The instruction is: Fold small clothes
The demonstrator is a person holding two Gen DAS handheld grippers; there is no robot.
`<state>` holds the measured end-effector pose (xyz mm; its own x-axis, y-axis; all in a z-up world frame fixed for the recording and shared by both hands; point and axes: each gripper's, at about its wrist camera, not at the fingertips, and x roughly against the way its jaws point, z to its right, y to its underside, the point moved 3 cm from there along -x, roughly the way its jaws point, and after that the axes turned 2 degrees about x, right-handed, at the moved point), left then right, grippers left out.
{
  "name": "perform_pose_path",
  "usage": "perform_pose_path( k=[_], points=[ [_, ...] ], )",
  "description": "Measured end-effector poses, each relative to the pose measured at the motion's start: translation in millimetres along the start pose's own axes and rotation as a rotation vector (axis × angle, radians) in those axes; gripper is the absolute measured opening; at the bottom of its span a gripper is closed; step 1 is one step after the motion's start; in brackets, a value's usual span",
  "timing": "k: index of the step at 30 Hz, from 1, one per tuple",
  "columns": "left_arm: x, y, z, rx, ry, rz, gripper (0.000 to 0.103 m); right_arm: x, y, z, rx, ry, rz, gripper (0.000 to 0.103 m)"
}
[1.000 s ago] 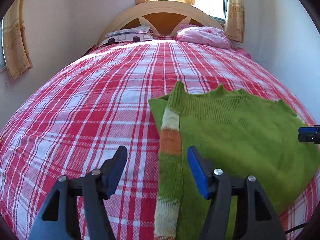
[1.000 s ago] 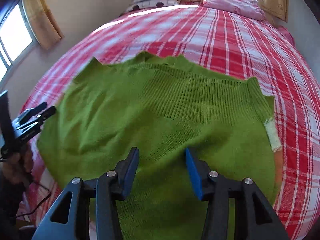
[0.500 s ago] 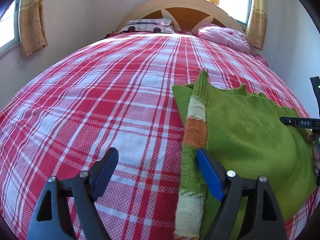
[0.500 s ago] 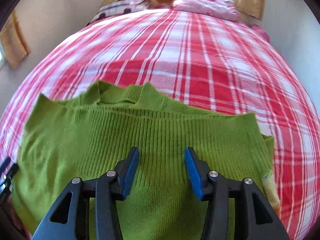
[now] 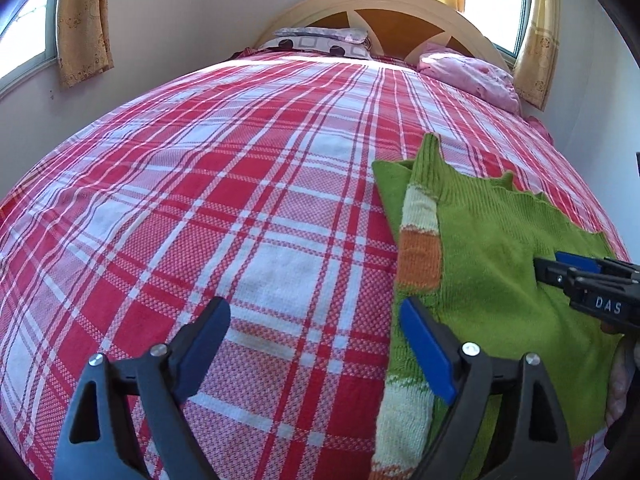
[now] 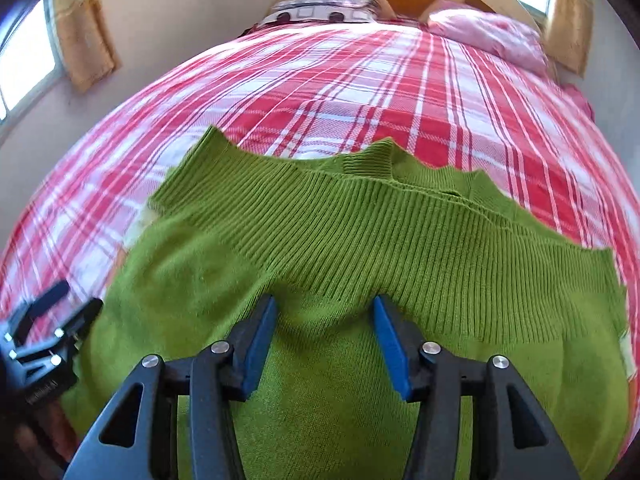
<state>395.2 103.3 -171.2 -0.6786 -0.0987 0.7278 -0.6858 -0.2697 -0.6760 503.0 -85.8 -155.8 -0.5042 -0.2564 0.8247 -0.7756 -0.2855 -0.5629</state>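
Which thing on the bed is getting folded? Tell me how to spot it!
Start at the big bed with the red and white checked bedspread. Near its front edge, away from the pillows, a knitted jumper lies spread flat. It is the only bright green thing there, with a ribbed band along its far edge and a cream and orange striped sleeve folded along one side.

Open plaid bedspread [image 5: 224,184] left of the green sweater [image 5: 500,248] — free passage; pillows [image 5: 320,42] and headboard [image 5: 400,4] block only the far end.
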Motion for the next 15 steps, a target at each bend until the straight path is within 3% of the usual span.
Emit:
perform_pose_path(
  k=[4, 6, 8, 11, 14, 15],
  points=[
    [2, 1, -5, 0.029, 0.017, 0.004, 0.094, 49, 19, 17, -0.003, -0.01, 0.094, 0.052],
    [2, 1, -7, 0.04, 0.032, 0.001, 0.094, 76, 36, 39, -0.002, 0.047, 0.139, 0.052],
    [1, 1, -6, 0.041, 0.038, -0.004, 0.094, 100, 59, 70, -0.004, 0.156, 0.162, 0.052],
    [1, 1, -3, 0.028, 0.043, -0.004, 0.094, 108, 93, 112, -0.035, 0.27, 0.09, 0.052],
    [1, 0, -1, 0.015, 0.046, -0.006, 0.094, 98, 138, 137, -0.066, 0.278, -0.019, 0.052],
    [1, 0, -2, 0.016, 0.046, -0.006, 0.094, 101, 151, 139, -0.09, 0.249, 0.002, 0.052]
  ],
)
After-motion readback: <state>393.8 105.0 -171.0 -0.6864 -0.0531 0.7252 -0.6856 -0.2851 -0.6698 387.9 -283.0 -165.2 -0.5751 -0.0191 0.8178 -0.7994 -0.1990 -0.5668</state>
